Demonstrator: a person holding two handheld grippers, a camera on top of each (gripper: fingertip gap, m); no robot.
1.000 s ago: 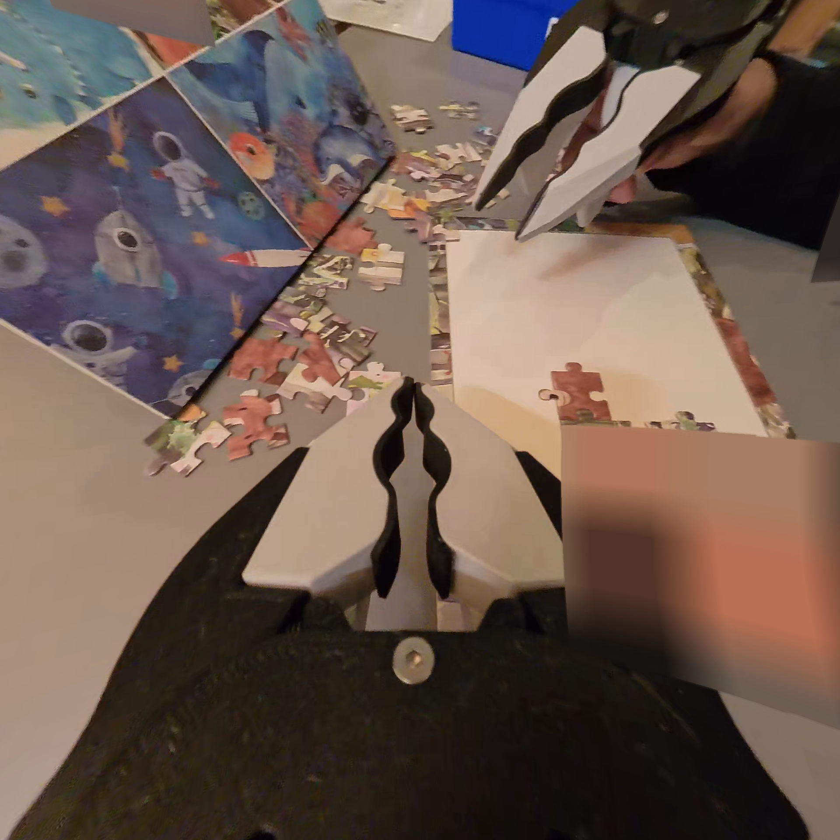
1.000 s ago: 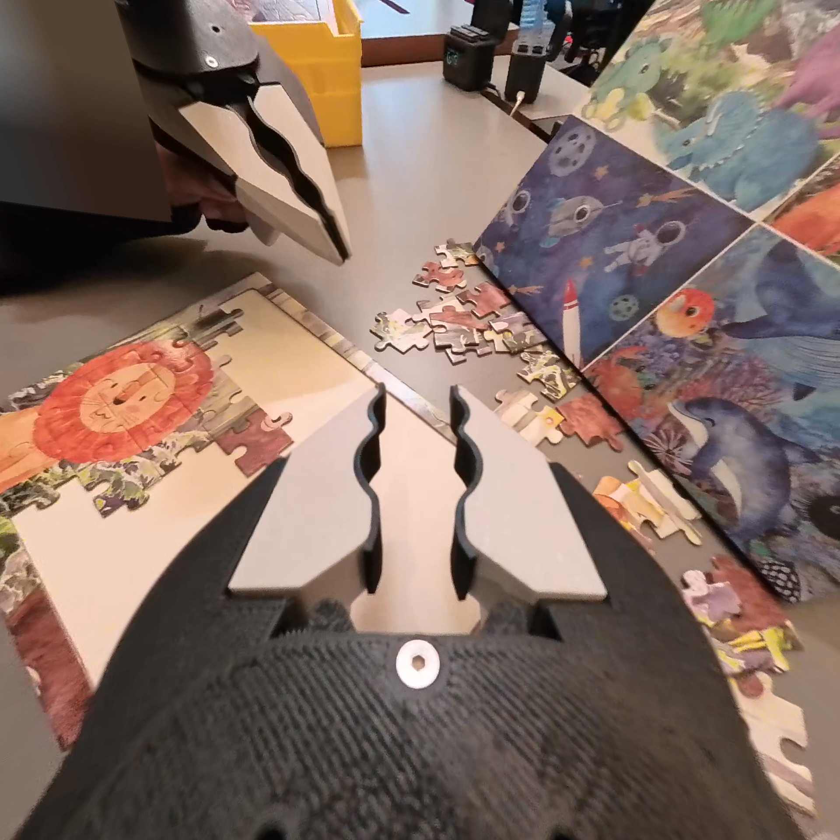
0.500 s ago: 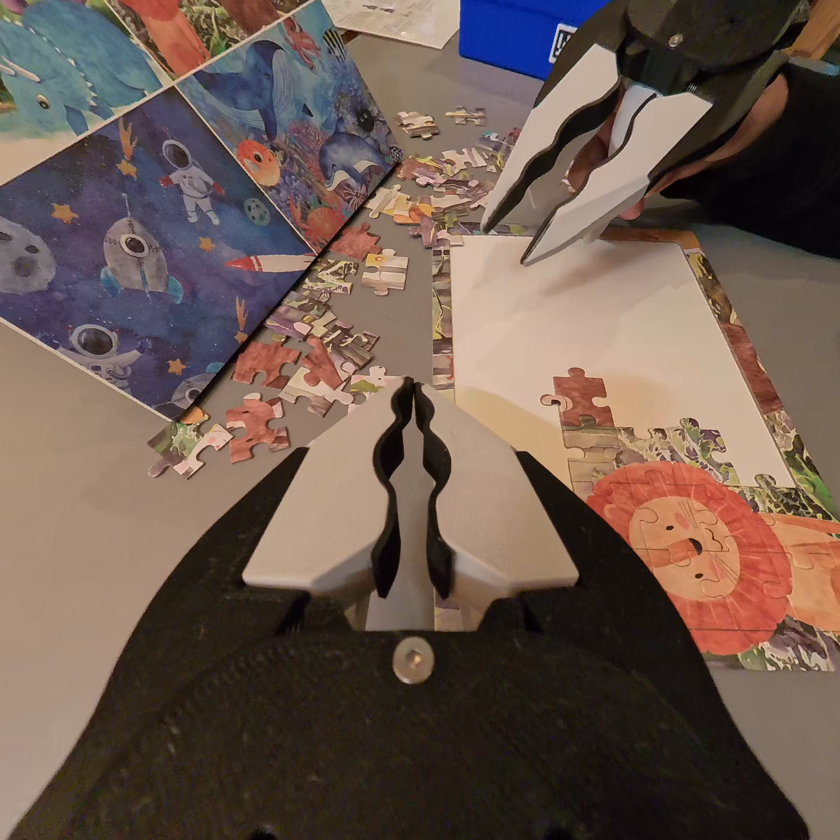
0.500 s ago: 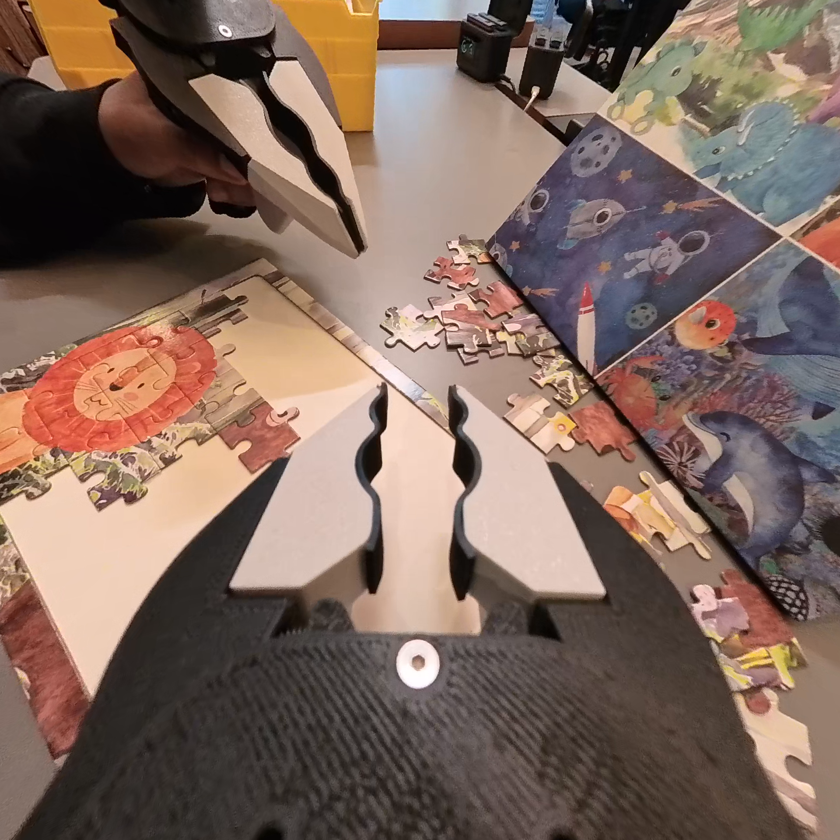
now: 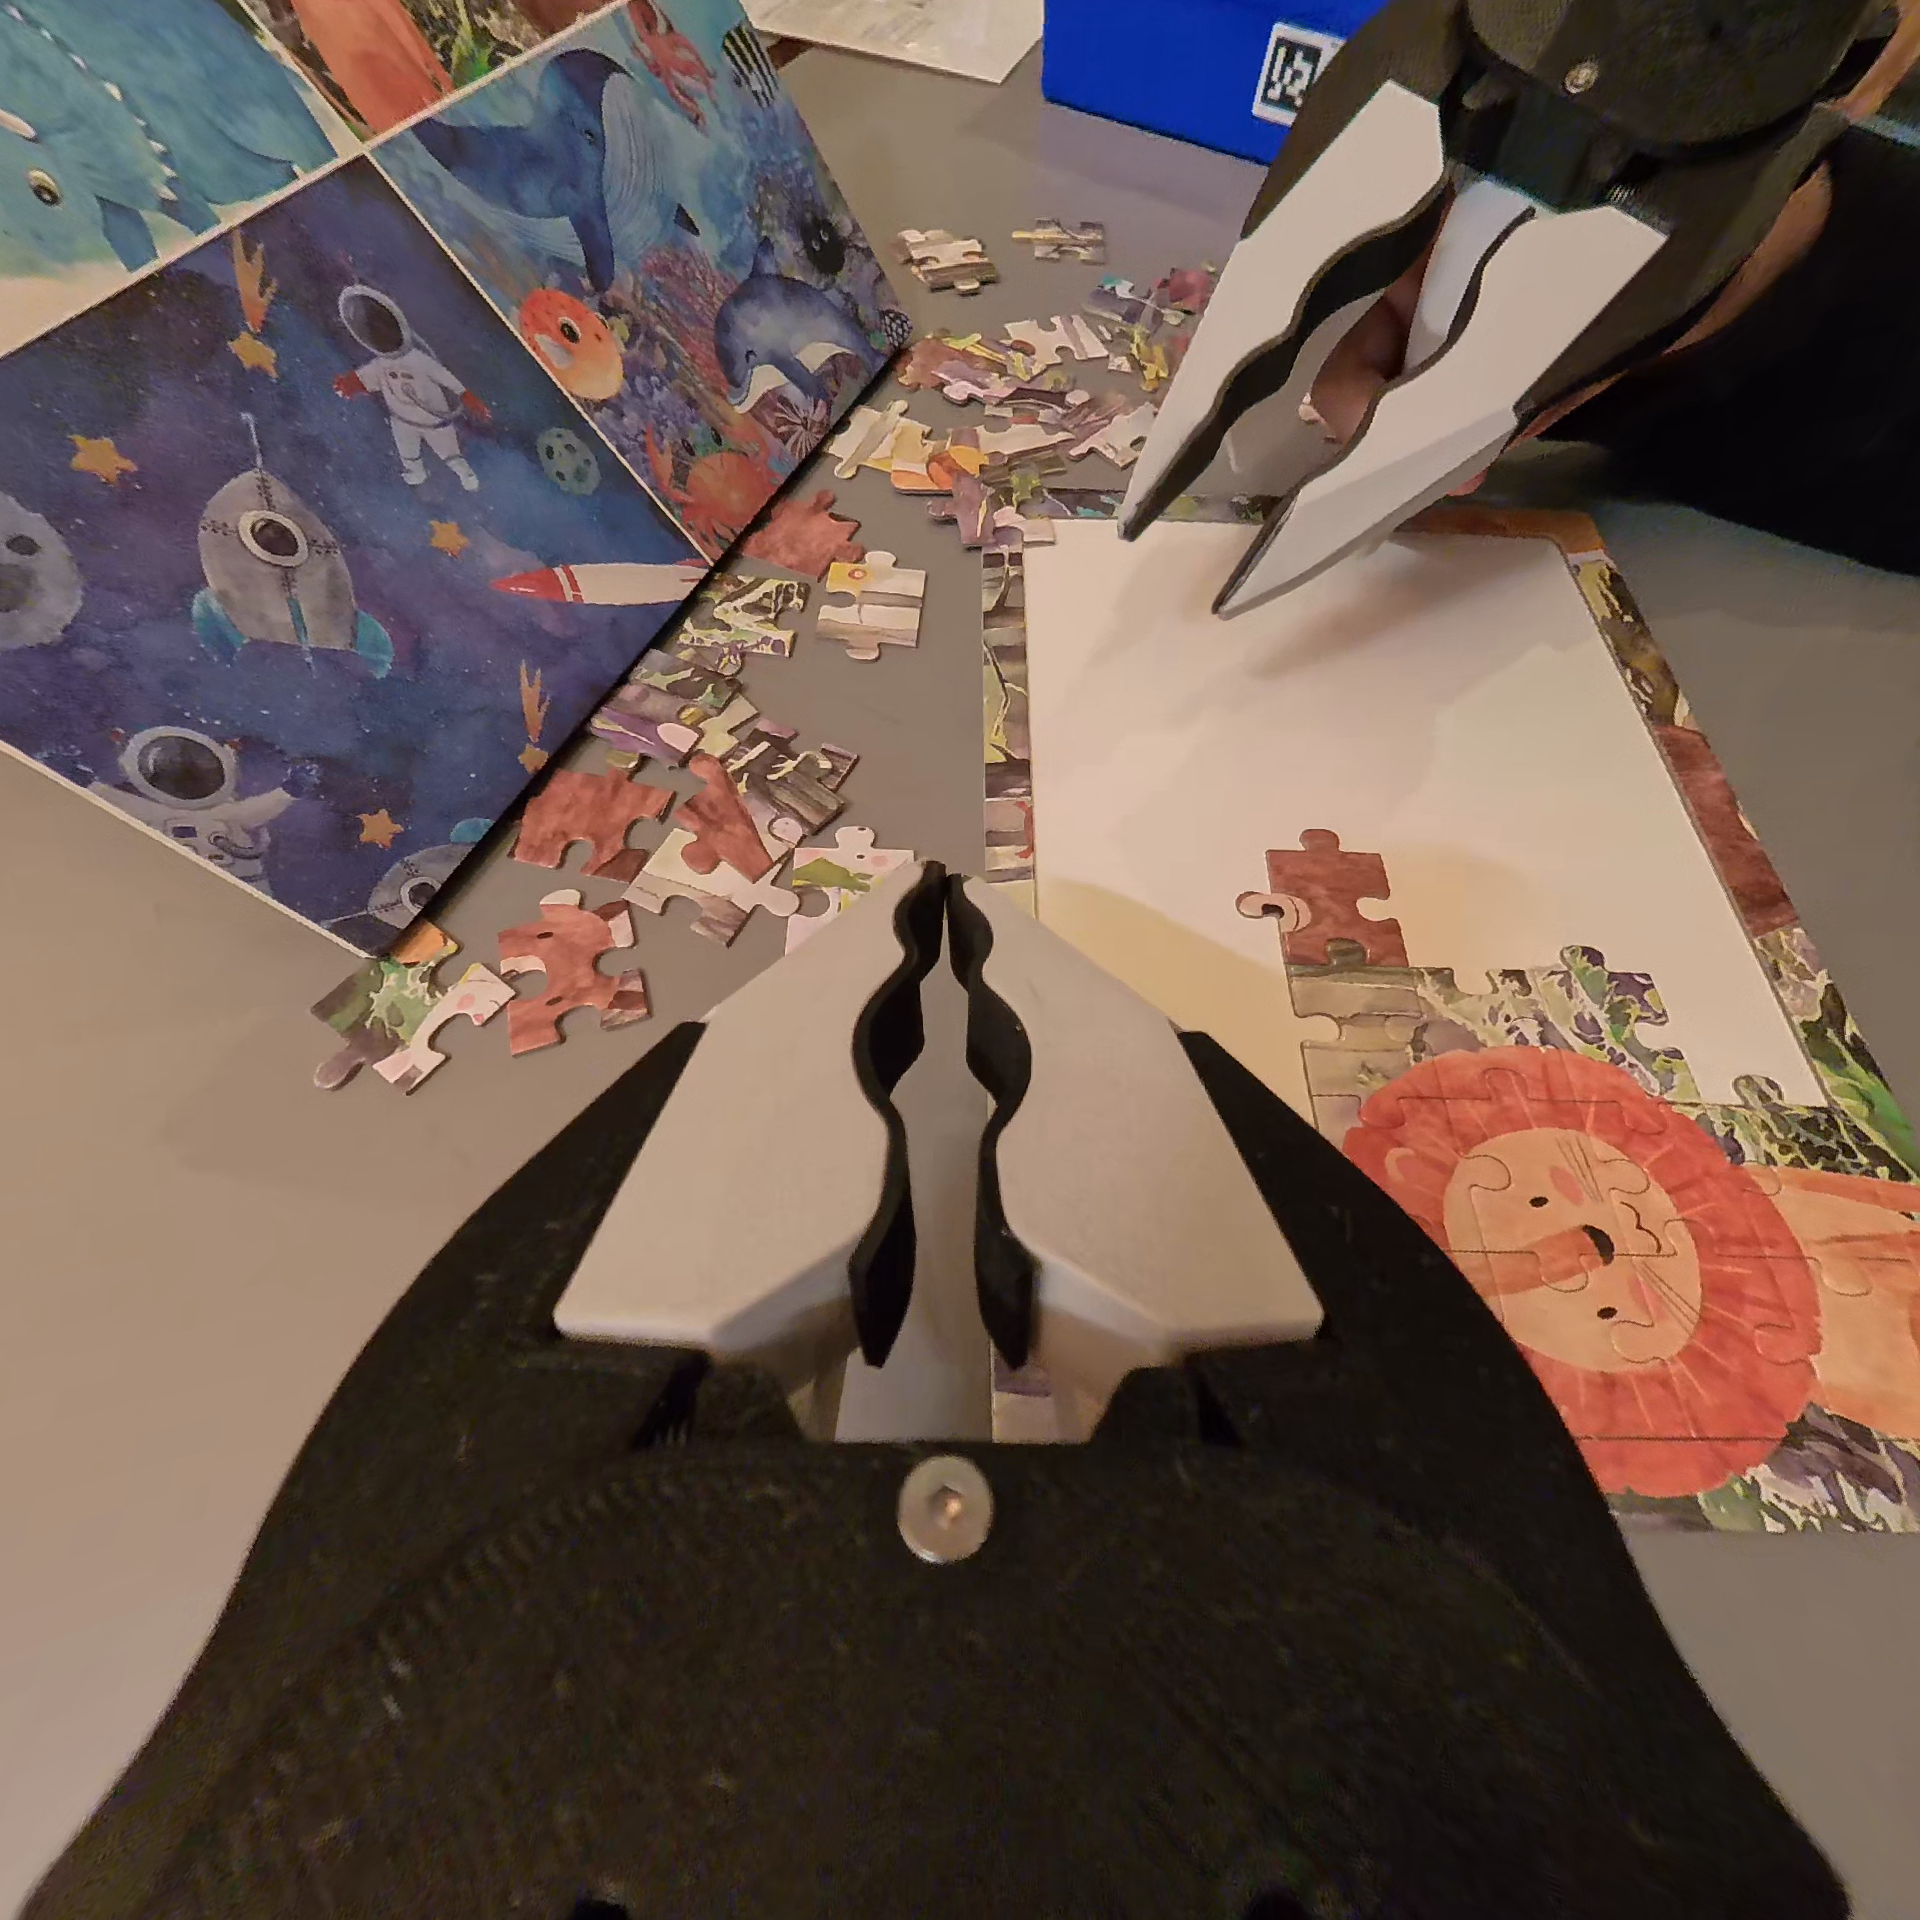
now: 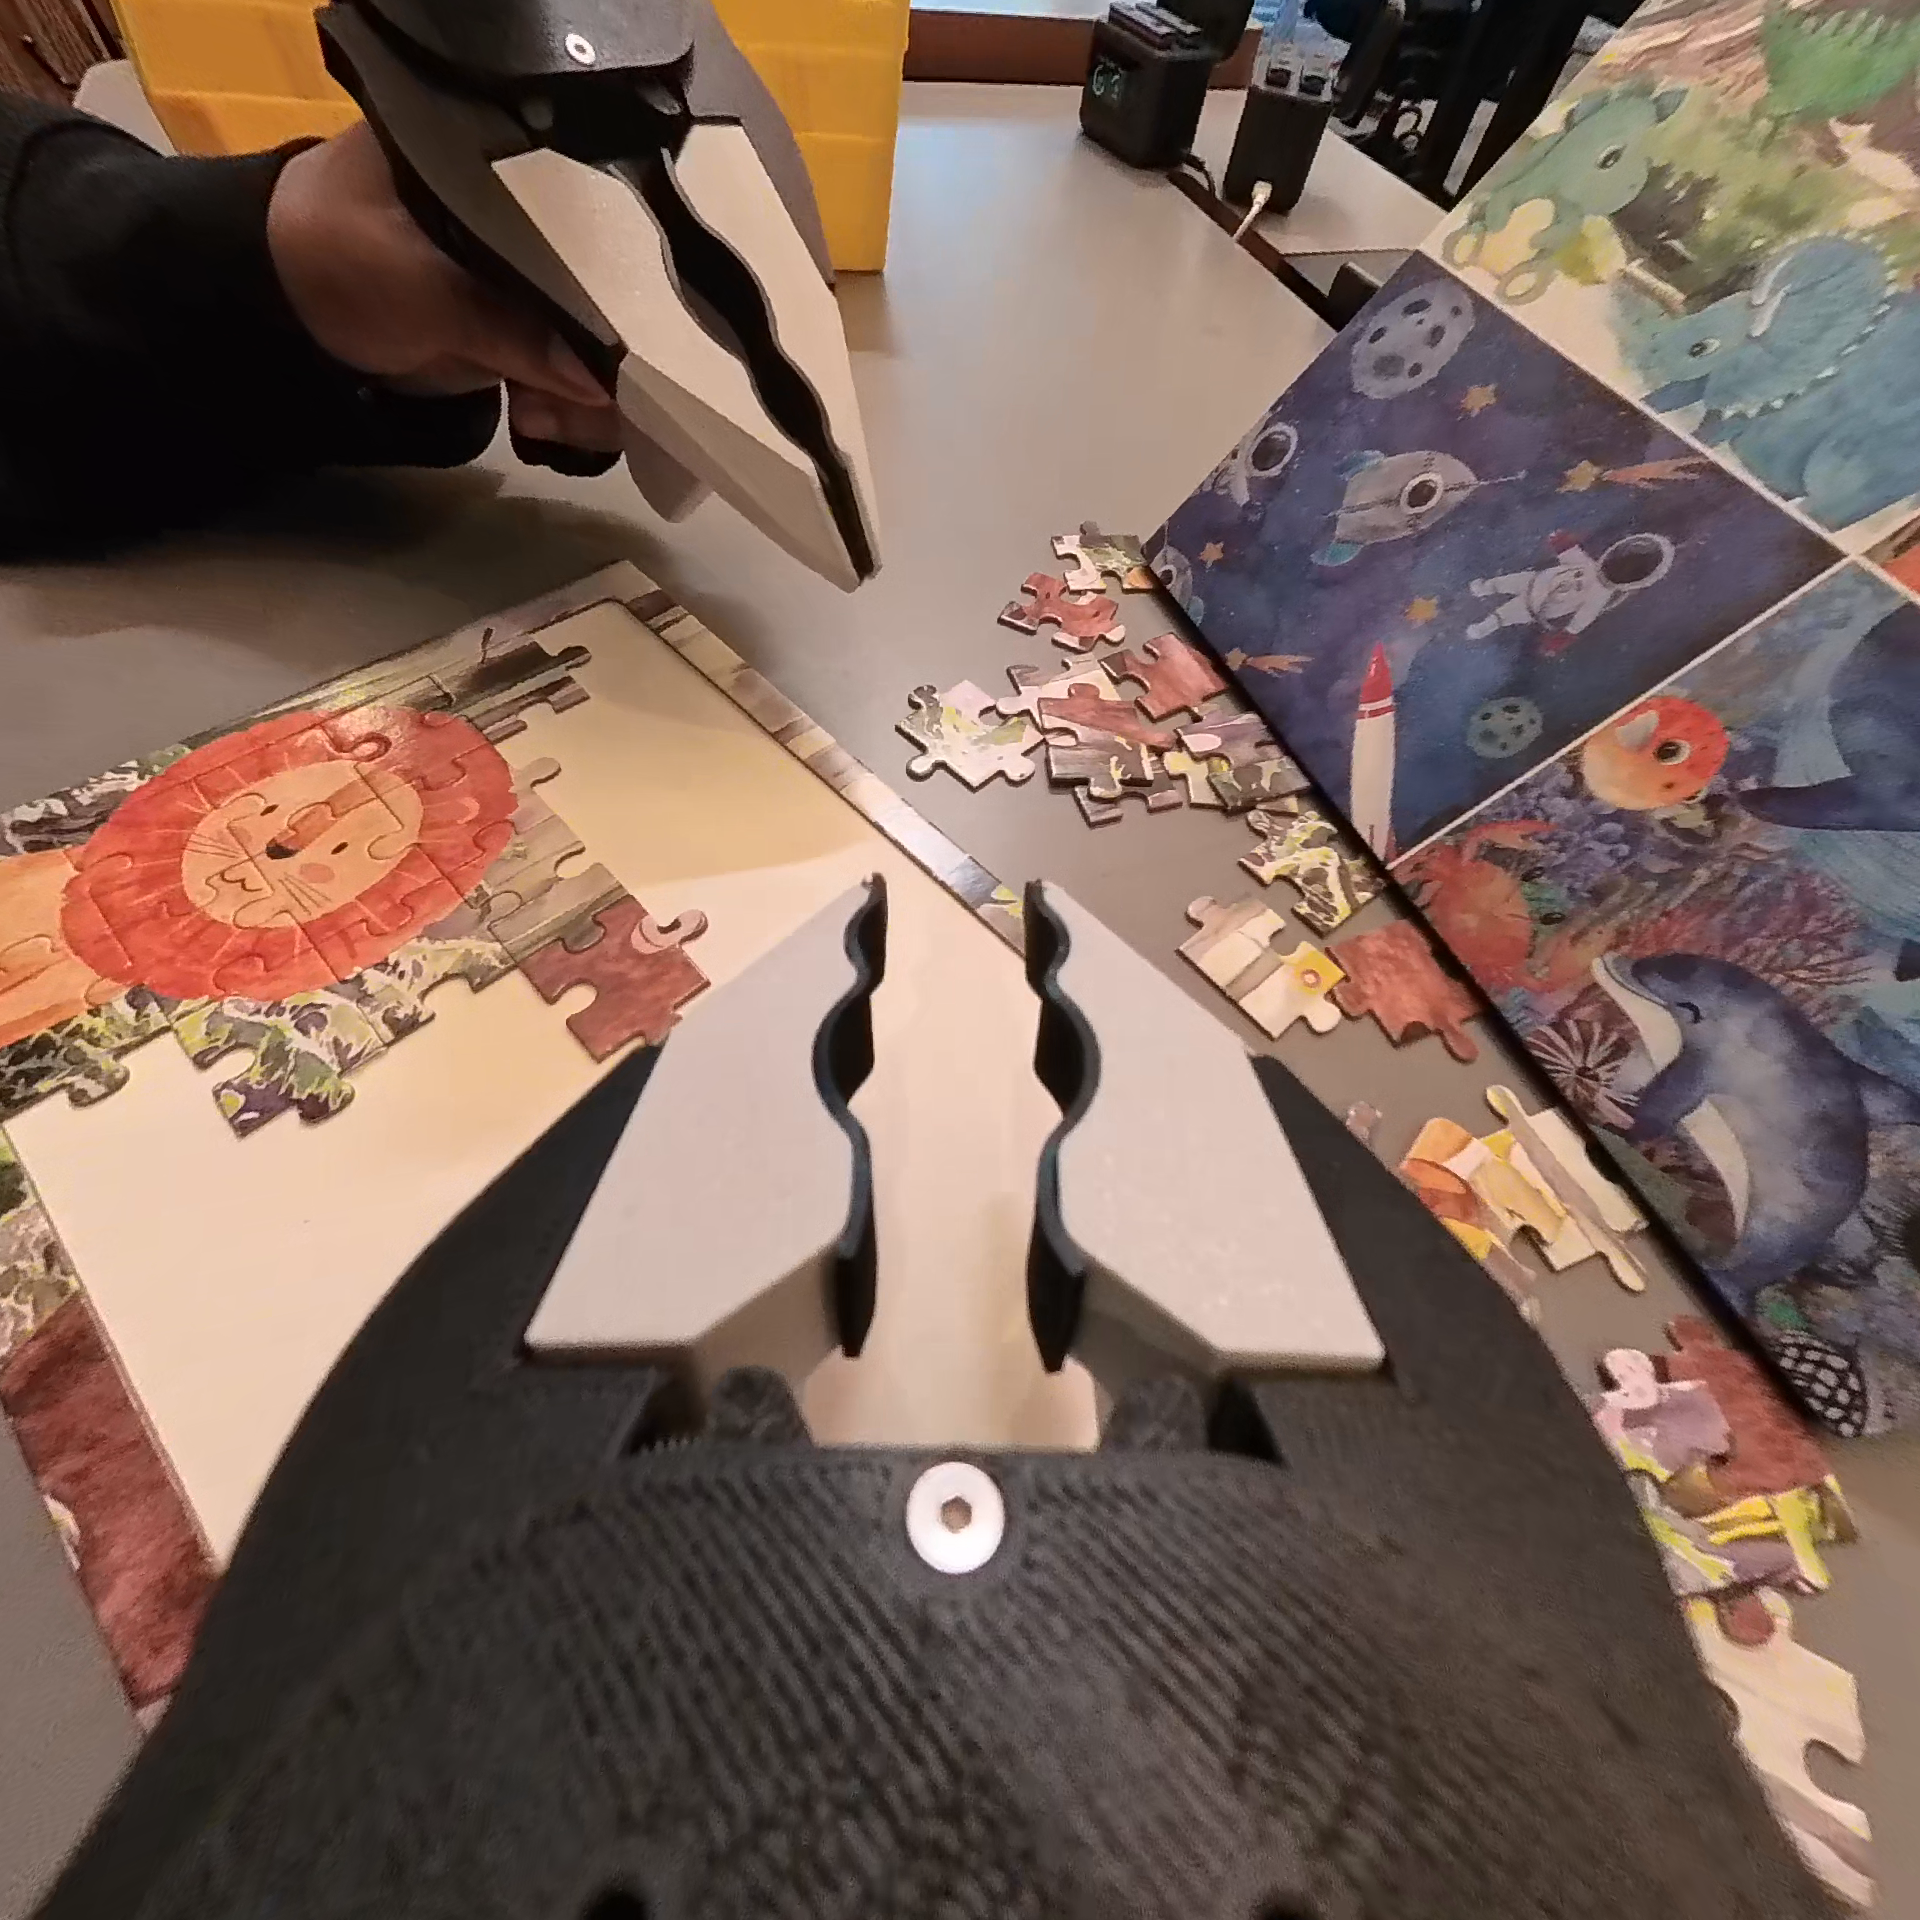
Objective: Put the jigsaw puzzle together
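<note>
The puzzle tray lies flat with a white base; it also shows in the right wrist view. An assembled orange lion section fills one end, with a brown piece at its edge. Loose pieces lie on the grey table beside the tray. My left gripper is shut and empty above the tray's edge near the loose pieces; it also shows in the right wrist view. My right gripper is open and empty above the tray's bare base; it also shows in the left wrist view.
A tilted picture board with space, sea and dinosaur scenes borders the loose pieces. A blue box stands behind the tray. A yellow bin and black chargers stand at the table's far side. About 10 cm separates my left fingertips from my right.
My left gripper has drifted slightly toward the loose pieces. My right gripper has sunk a little over the tray. Neither gripper has changed how far it is open.
</note>
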